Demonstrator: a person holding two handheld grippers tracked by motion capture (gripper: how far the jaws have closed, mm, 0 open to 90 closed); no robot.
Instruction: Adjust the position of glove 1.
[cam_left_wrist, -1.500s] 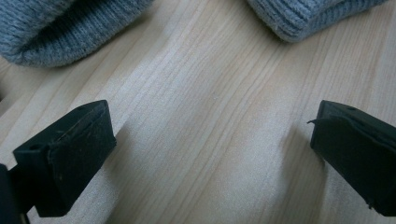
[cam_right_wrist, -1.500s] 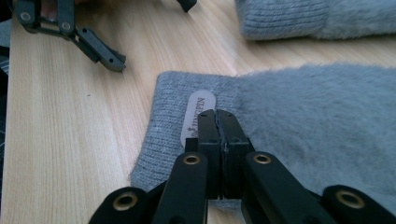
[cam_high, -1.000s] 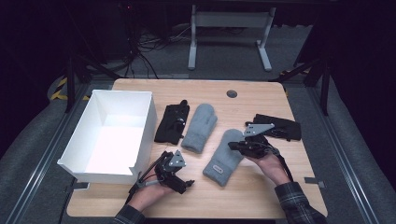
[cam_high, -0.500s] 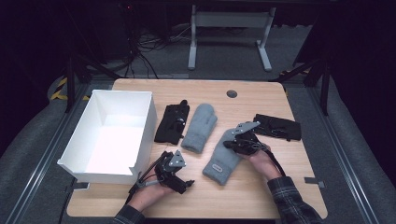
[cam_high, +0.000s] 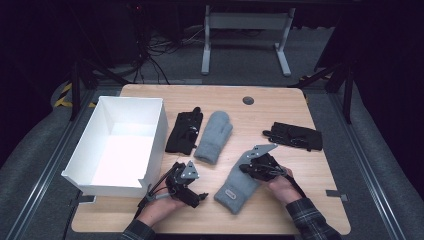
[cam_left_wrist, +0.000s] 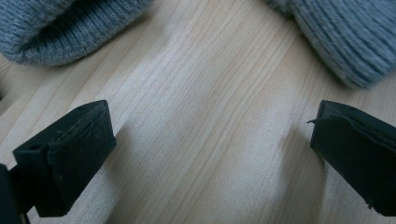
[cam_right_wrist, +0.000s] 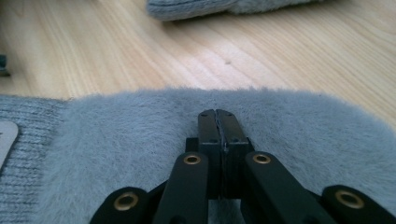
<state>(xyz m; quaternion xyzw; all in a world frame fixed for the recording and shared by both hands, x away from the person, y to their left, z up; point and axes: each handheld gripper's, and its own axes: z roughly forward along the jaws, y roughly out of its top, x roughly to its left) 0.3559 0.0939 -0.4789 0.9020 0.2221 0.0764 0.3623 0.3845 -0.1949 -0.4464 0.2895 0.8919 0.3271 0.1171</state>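
Observation:
Two grey mittens lie on the wooden table (cam_high: 280, 107). The nearer mitten (cam_high: 232, 189) lies slanted at front centre, and my right gripper (cam_high: 243, 169) is over its fuzzy upper half, jaws shut with nothing visible between them. In the right gripper view the closed tips (cam_right_wrist: 217, 116) sit low against the nearer mitten's pile (cam_right_wrist: 116, 140). The second mitten (cam_high: 214, 136) lies farther back. My left gripper (cam_high: 198, 193) rests at the front, open, with bare wood between its pads (cam_left_wrist: 70, 149) and knitted grey edges (cam_left_wrist: 56, 28) beyond.
A white open box (cam_high: 80, 172) stands at the left. One black glove (cam_high: 184, 131) lies between the box and the far mitten; another black glove (cam_high: 294, 136) lies at the right. A round hole (cam_high: 248, 100) sits near the table's far edge.
My right gripper has moved left, away from the black glove at the right, and lower onto the nearer mitten. The left gripper has stayed put.

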